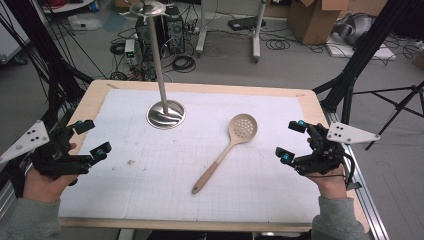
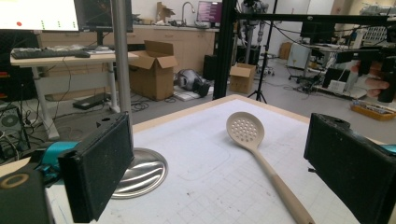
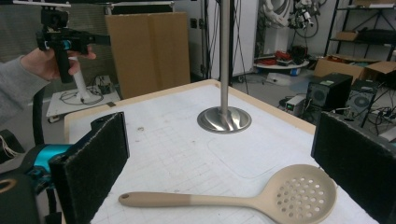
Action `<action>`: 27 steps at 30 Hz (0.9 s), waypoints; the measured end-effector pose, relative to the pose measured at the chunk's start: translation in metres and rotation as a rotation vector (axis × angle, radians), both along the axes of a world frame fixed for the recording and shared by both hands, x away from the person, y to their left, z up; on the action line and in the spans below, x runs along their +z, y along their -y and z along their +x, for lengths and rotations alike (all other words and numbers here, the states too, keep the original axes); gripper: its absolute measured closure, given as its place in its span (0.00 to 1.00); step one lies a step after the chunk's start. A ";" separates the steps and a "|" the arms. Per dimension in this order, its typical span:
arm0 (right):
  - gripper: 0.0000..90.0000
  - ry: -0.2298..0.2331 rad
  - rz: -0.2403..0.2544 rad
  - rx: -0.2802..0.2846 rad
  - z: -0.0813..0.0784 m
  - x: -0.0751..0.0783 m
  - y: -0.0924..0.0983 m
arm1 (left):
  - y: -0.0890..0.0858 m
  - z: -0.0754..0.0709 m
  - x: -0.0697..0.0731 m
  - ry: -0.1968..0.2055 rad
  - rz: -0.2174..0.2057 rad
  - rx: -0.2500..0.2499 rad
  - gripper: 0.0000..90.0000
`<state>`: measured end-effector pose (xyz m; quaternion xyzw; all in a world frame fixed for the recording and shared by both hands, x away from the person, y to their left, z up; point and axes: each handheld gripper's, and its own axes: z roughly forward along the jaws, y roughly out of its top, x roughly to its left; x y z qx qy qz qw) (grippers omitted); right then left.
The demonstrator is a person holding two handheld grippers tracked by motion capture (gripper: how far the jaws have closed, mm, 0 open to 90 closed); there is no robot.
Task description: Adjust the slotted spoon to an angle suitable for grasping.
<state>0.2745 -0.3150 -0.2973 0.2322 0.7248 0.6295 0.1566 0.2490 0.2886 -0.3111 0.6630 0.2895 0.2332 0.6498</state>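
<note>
A beige slotted spoon [image 1: 228,148] lies flat on the white gridded mat [image 1: 150,190], bowl toward the far right, handle toward the near middle. It also lies between the jaws' line of sight in the left gripper view, spoon [image 2: 261,154], and in the right gripper view, spoon [image 3: 261,198]. A metal stand [image 1: 165,114] with a round base and tall pole rises at the mat's far middle. My left gripper [image 1: 90,137] hovers open at the table's left edge. My right gripper [image 1: 292,140] hovers open at the right edge. Nothing sits between either pair of jaws.
The table's wooden rim [image 1: 200,87] frames the mat. Beyond it the floor holds cables, computer towers [image 1: 160,30], cardboard boxes [image 1: 320,17] and black tripod legs [image 1: 380,100]. A small dark speck [image 1: 131,162] marks the mat near the left.
</note>
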 end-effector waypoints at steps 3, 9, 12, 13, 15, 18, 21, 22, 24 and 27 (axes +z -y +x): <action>0.03 -0.019 -0.003 0.002 0.003 -0.002 -0.002 | 0.002 0.001 -0.002 -0.008 0.008 -0.001 0.09; 0.05 -0.027 -0.012 0.013 0.004 -0.005 -0.007 | 0.006 -0.001 -0.002 -0.008 0.009 -0.009 0.09; 0.08 -0.015 -0.018 0.021 0.004 -0.005 -0.009 | 0.007 -0.002 0.000 0.000 0.011 -0.018 0.09; 0.12 -0.013 -0.021 0.024 0.004 -0.006 -0.010 | 0.007 -0.003 0.000 0.000 0.009 -0.021 0.09; 0.20 0.001 -0.028 0.034 0.005 -0.008 -0.011 | 0.008 -0.002 -0.001 -0.002 0.011 -0.025 0.09; 0.33 0.004 -0.032 0.041 0.006 -0.012 -0.015 | 0.010 -0.001 -0.003 -0.010 0.012 -0.024 0.09; 0.39 0.019 -0.060 0.045 0.009 -0.017 -0.020 | 0.010 -0.002 -0.004 -0.013 0.020 -0.023 0.09; 0.41 0.013 -0.065 0.043 0.011 -0.018 -0.022 | 0.010 -0.002 -0.004 -0.014 0.021 -0.024 0.09; 0.45 -0.001 -0.069 0.037 0.014 -0.021 -0.026 | 0.009 -0.004 -0.005 -0.012 0.024 -0.024 0.09; 0.52 -0.018 -0.070 0.027 0.019 -0.025 -0.031 | 0.007 -0.006 -0.006 -0.013 0.020 -0.019 0.09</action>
